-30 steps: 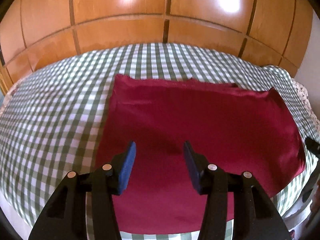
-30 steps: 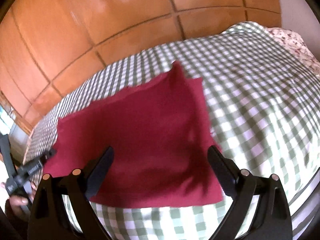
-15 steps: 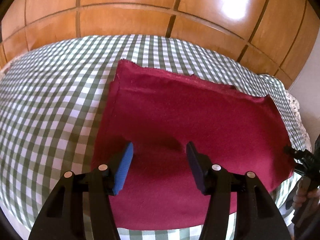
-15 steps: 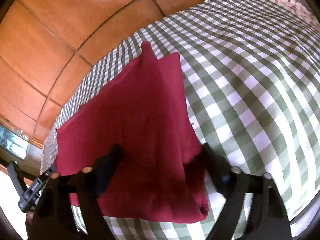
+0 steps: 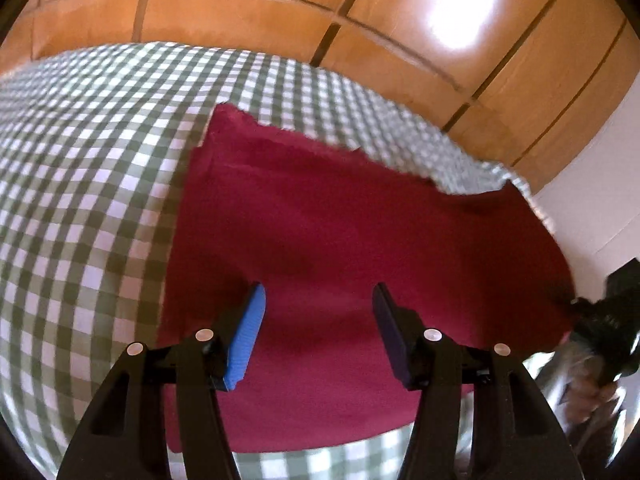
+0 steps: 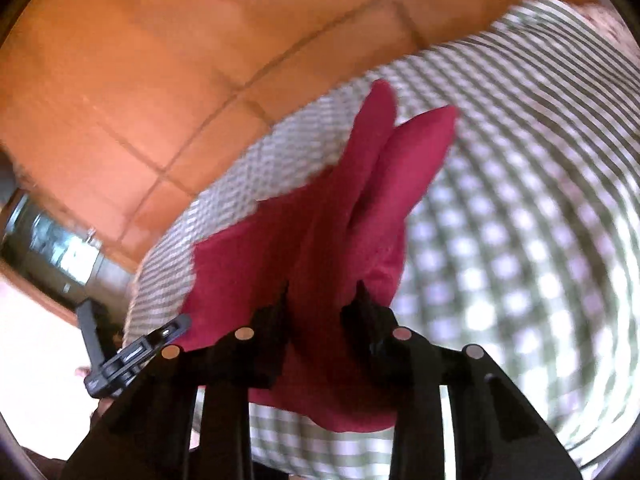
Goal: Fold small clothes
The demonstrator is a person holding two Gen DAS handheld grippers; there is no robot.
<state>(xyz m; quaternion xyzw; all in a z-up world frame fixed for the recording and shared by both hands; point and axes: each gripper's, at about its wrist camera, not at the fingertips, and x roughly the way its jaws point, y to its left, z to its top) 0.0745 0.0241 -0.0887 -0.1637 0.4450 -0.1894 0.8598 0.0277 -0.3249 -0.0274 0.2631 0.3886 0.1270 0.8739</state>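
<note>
A dark red cloth [image 5: 340, 232] lies on a green-and-white checked bed cover [image 5: 88, 184]. My left gripper [image 5: 318, 312] is open with blue pads, held just above the cloth's near left part. In the right wrist view the red cloth [image 6: 352, 216] bunches up between the jaws of my right gripper [image 6: 322, 296], which has closed in on the cloth's near right edge and lifts it into a ridge. The right gripper also shows at the far right of the left wrist view [image 5: 604, 320], at the cloth's edge.
A wooden panelled headboard [image 5: 360, 20] rises behind the bed. A white wall [image 5: 600, 208] is at the right. A flowered fabric [image 6: 608, 20] lies at the bed's far right corner. A dark window or cabinet [image 6: 48, 248] is at the left.
My right gripper moved down onto the cloth's right edge and closed on it, gathering the cloth upward. My left gripper moved closer over the cloth and stayed open.
</note>
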